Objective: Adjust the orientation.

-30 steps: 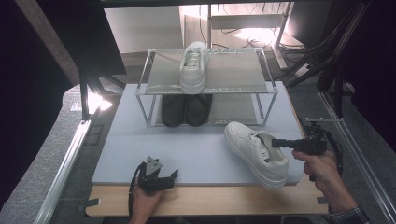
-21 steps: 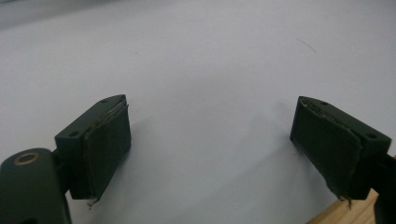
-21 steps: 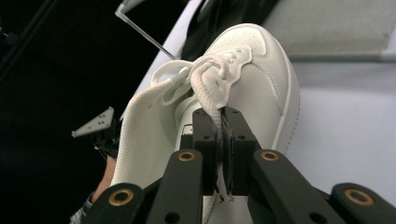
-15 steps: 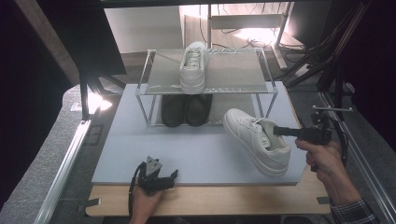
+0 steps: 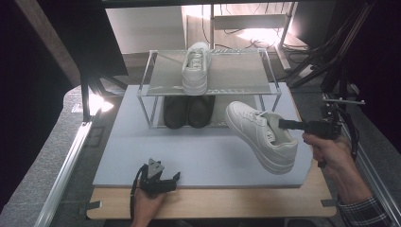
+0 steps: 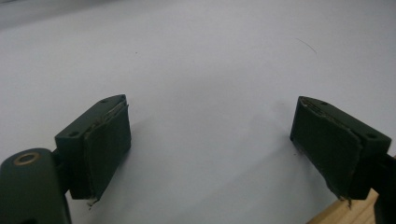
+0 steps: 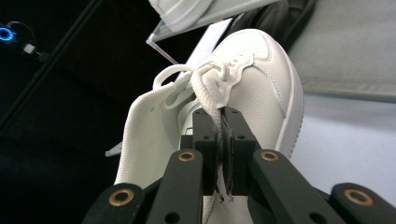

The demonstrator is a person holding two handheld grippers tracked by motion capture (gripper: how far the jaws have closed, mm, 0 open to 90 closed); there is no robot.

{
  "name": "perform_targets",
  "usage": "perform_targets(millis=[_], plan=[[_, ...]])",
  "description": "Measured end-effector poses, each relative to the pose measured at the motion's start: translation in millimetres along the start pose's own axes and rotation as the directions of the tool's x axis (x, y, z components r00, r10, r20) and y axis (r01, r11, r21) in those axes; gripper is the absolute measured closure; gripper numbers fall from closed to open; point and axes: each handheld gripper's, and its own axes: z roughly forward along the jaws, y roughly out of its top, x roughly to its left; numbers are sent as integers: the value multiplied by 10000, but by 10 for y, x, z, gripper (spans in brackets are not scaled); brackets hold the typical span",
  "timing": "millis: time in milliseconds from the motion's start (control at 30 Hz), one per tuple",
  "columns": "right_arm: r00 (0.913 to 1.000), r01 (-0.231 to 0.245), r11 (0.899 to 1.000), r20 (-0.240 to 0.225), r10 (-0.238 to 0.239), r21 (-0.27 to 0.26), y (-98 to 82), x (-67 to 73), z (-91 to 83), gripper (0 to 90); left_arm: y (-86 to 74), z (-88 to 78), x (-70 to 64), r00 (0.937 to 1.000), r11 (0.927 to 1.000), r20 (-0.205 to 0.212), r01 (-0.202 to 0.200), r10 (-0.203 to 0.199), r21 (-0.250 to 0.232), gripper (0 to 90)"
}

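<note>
A white sneaker (image 5: 261, 135) is held clear of the grey mat (image 5: 142, 146), over the mat's right part and just in front of the right end of the wire shoe rack (image 5: 156, 82). It is tilted, toe toward the rack and heel toward the near right corner of the mat. The right gripper (image 5: 283, 124) is seen reaching in from the right edge, and its jaws are pressed together on the tongue and laces at the sneaker's opening; in the right gripper view the tongue is pinched tightly between the two black pads (image 7: 205, 140), with the toe pointing away. The left gripper (image 5: 176, 177) is rested at the near edge of the mat, left of centre, where the mat meets the wooden tabletop (image 5: 227, 205). Its jaws are spread wide, with nothing but bare mat between them. A second white sneaker (image 5: 196, 67) is placed on the rack's top shelf, and a pair of black shoes (image 5: 187, 111) is kept on the lower level.
</note>
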Motion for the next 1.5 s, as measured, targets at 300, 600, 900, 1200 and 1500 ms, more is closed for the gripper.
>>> perform_targets(millis=[300,600,900,1200,1500], plan=[[9996,154,9999,-243,-154,10,122,185,-9,856,1,-3,2,10000,10000,2,-20,20,45,120],[9983,284,9995,-499,-290,-135,248,354,1,856,1,-2,3,10000,10000,7,-17,17,34,120],[9986,366,9979,-369,-386,-529,412,449,14,856,0,-1,3,10000,10000,2,-20,20,31,120],[9991,351,9939,286,-322,-1047,592,400,70,855,1,-1,3,10000,10000,5,-22,22,31,120],[9959,202,9874,902,-60,-1567,763,280,210,854,0,-1,3,10000,10000,6,-18,18,28,120]])
